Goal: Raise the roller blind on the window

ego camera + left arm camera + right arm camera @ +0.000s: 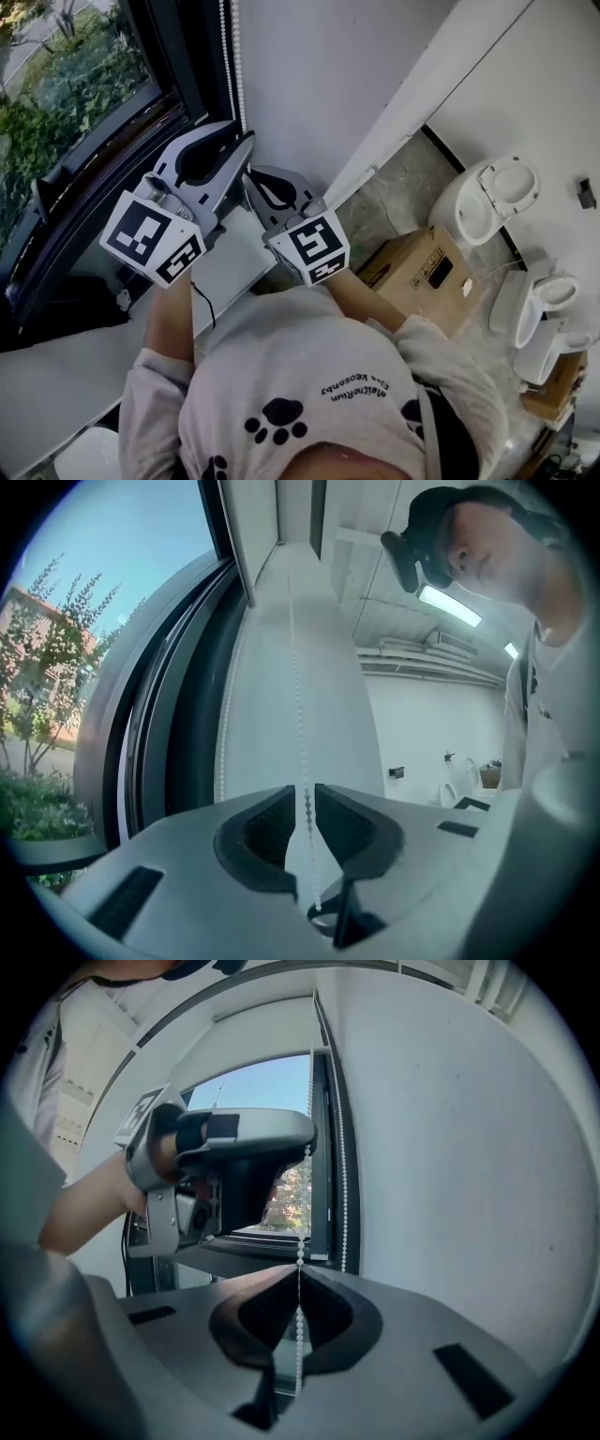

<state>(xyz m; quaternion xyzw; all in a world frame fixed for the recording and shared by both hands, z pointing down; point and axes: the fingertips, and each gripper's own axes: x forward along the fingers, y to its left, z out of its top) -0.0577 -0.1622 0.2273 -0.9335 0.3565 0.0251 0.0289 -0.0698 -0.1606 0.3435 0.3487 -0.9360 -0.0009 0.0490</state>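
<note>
A white bead chain [228, 56] hangs in two strands beside the dark window frame [192, 66]. My left gripper [242, 141] is the upper one. Its jaws stand a little apart, one strand of the bead chain [300, 714] runs through the gap, and the pads do not press on it. My right gripper [248, 178] is just below, shut on the same strand of the bead chain [302, 1204], which passes between its tips at my right gripper [298, 1269]. The other strand [342, 1166] hangs free by the wall. A pale blind [262, 1026] covers the top of the window.
A white wall [319, 75] stands right of the chain and a white sill [230, 267] below the grippers. On the floor to the right are a cardboard box [427, 277] and white toilet bowls [492, 197]. Trees show outside the glass [66, 103].
</note>
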